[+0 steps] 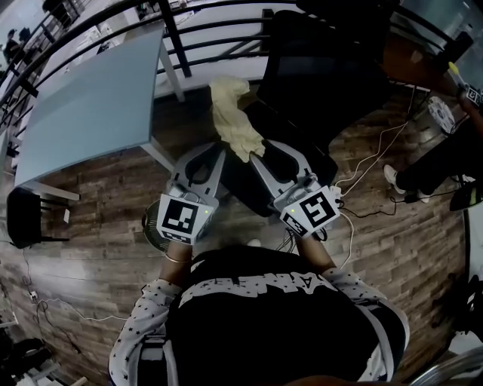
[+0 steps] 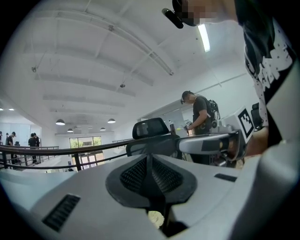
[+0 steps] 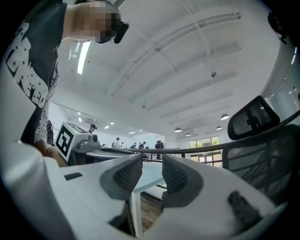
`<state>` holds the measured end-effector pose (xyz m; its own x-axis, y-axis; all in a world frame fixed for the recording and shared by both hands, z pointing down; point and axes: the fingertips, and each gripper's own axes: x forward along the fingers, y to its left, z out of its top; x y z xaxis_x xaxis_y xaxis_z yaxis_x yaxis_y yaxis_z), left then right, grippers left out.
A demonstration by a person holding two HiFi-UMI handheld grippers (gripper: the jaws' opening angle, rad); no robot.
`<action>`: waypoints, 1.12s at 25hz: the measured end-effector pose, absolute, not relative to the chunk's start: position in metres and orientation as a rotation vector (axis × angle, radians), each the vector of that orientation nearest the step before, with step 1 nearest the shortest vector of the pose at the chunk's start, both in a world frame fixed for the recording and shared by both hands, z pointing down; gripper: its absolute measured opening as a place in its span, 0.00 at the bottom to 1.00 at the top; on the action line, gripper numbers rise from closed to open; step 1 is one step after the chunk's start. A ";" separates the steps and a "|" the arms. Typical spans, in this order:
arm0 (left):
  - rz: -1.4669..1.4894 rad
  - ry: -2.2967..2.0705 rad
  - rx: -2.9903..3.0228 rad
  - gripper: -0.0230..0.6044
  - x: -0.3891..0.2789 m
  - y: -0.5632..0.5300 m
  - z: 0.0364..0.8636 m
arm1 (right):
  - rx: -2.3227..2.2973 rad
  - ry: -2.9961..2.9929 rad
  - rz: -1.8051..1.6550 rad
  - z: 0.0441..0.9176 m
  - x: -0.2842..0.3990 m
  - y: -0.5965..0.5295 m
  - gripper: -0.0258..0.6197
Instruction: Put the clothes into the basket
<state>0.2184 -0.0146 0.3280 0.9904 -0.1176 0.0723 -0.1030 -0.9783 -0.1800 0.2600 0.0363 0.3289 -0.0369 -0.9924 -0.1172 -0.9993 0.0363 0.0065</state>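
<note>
Pale yellow cloth lies draped down the front of the black office chair, its lower end hanging off the seat toward the person. The left gripper sits at that end with its jaws closed together. A scrap of the cloth shows just beneath the pads, so it appears to be pinched there. The right gripper is just beside it, also in front of the chair. Its jaws stand a narrow way apart with nothing between them.

The pinch looks small, on one end only. If the cloth is pulled away from the chair, its long upper part could drag over the seat edge and slip free, or catch on the chair's frame. A dark round rim shows on the person's side of the chair, mostly hidden under the left gripper. It may be the basket, though I cannot tell, and a drop aimed blind could miss it.

Room is tight to the left of the chair, where a table leg stands near. A railing closes off the space behind the chair, and cables trail over the floor to its right. The free path runs straight back from the chair toward the person.
</note>
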 end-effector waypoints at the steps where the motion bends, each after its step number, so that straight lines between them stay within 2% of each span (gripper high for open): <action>1: -0.127 0.176 -2.954 0.07 0.218 -0.017 0.328 | -2.121 2.205 0.126 0.330 0.261 0.035 0.22; 13: -0.157 0.200 -2.921 0.07 0.221 -0.034 0.338 | -2.123 2.208 0.076 0.342 0.267 0.023 0.23; 28: -0.108 0.115 -2.968 0.07 0.277 -0.099 0.343 | -2.265 2.153 0.033 0.350 0.321 -0.025 0.25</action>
